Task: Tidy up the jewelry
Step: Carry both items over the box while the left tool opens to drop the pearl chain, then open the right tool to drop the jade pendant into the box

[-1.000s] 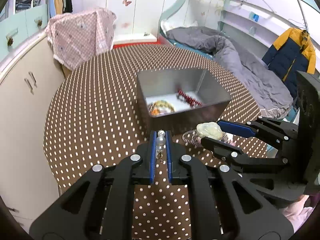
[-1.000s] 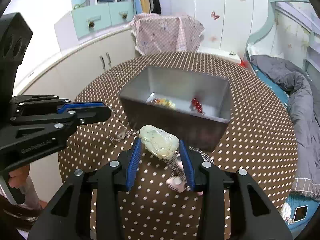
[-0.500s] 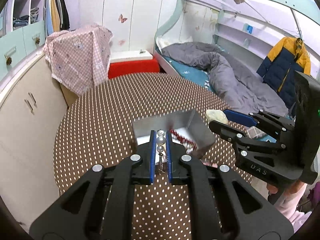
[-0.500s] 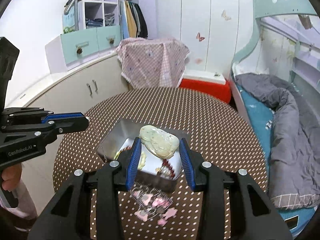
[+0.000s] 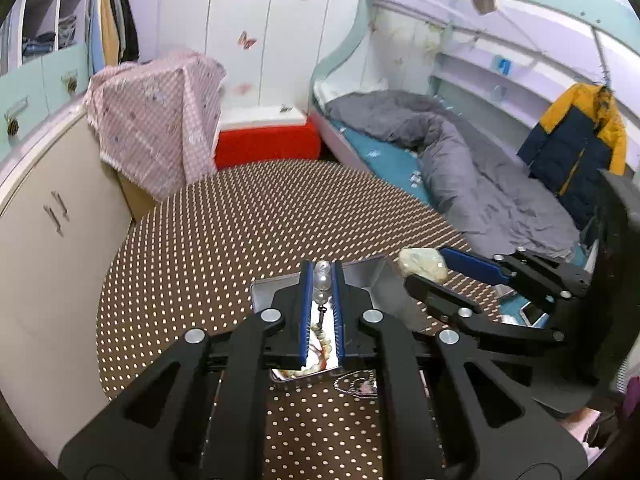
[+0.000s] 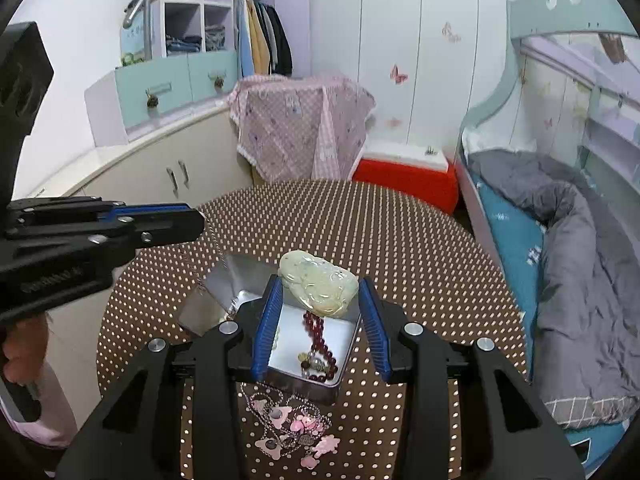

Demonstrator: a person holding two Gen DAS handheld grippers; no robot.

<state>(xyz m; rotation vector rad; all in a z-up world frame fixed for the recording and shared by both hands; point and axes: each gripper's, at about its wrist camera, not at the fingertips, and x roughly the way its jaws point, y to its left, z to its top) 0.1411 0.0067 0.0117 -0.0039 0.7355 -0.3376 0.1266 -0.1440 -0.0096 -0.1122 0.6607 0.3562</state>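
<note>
My left gripper [image 5: 321, 276] is shut on a pearl strand [image 5: 321, 286] that hangs between its blue pads, high above the metal box [image 5: 262, 286]. My right gripper [image 6: 320, 280] is shut on a pale green jade pendant [image 6: 318, 282], also seen in the left wrist view [image 5: 422, 266], held above the box [image 6: 216, 284]. A red bead bracelet [image 6: 318, 344] lies inside the box. A pink charm necklace [image 6: 294, 430] lies on the dotted tablecloth in front of the box.
The round table [image 5: 224, 220] has a brown polka-dot cloth. White cabinets [image 5: 48, 240] stand to its left, a bed with a grey duvet [image 5: 460, 168] to its right, and a pink-covered object [image 5: 156, 112] and red box [image 5: 266, 142] behind.
Both grippers have risen well above the table with their items still held. The box now looks smaller and lies below them.
</note>
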